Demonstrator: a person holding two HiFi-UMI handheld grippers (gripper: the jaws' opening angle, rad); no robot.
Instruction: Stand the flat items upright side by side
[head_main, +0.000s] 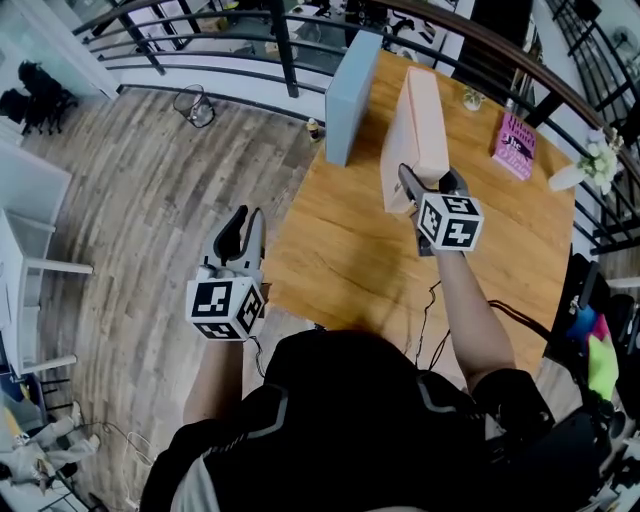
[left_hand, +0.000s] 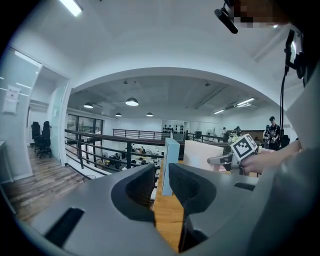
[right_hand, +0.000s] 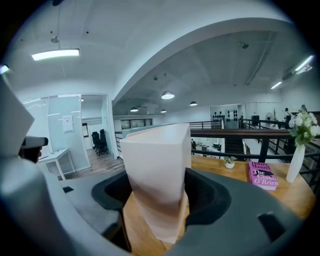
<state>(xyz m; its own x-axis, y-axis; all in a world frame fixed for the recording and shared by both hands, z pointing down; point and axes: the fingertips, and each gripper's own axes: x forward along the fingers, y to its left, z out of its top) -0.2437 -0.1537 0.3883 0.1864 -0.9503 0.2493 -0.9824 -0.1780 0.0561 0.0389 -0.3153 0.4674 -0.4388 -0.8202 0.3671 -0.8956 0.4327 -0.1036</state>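
My right hand-held gripper (head_main: 428, 181) clamps the upright pink box (head_main: 421, 118) on the wooden bench (head_main: 340, 250). My left hand-held gripper (head_main: 243, 226), narrow and empty, hovers beside the bench, over plank floor (head_main: 150, 200).

Near half of the table (head_main: 335, 245) lies bare and open; a narrow gap parts the blue box (head_main: 352, 98) from the pale box (head_main: 424, 120); railing (head_main: 286, 42) bars the far edge.

The left gripper (head_main: 243, 222) hangs at 9 o'clock in the head view, pointing toward 12 o'clock, its 2 jaws nearly together with nothing between them, while the bare right forearm (head_main: 465, 300) reaches toward 12 o'clock and the right gripper (head_main: 430, 185) clamps the pink box (head_main: 420, 130).
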